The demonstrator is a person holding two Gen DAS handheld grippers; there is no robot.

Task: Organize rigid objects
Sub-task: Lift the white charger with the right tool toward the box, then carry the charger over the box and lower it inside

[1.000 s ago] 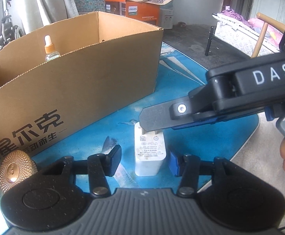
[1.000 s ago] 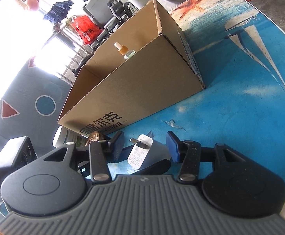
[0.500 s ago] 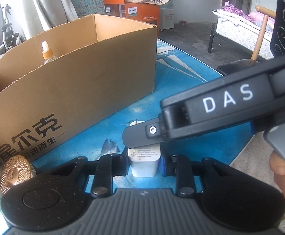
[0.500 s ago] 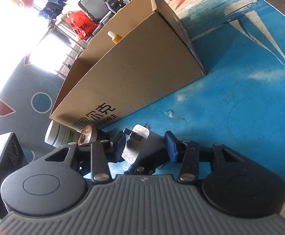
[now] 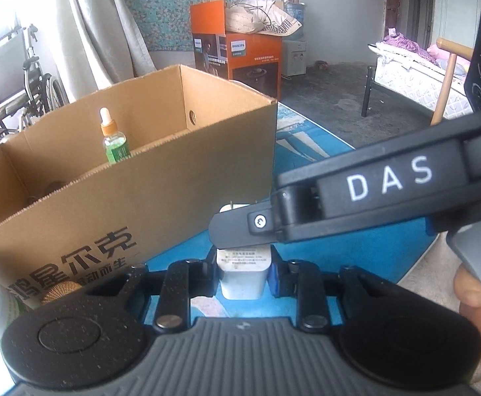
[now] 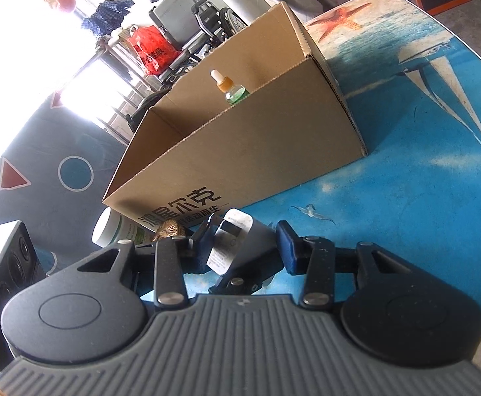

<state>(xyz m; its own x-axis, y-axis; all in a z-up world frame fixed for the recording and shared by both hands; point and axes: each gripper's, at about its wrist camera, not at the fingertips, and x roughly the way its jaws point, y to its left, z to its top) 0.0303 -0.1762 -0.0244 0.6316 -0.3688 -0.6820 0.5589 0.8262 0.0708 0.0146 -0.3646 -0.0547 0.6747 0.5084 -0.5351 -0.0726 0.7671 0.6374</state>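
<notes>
White charger (image 5: pixel 244 274); brown cardboard box (image 5: pixel 161 198) with black lettering; green dropper bottle (image 5: pixel 115 143), orange collar, white bulb; gold ribbed lid (image 6: pixel 168 230); blue sea-print tabletop (image 6: pixel 422 171) with orange starfish.

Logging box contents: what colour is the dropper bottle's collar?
Orange, under a white bulb; the dropper bottle shows best in the left wrist view.

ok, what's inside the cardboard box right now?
One dropper bottle with an orange collar stands upright inside the cardboard box, near its far wall. The near wall hides most of the floor, so anything else lying low can't be seen.
</notes>
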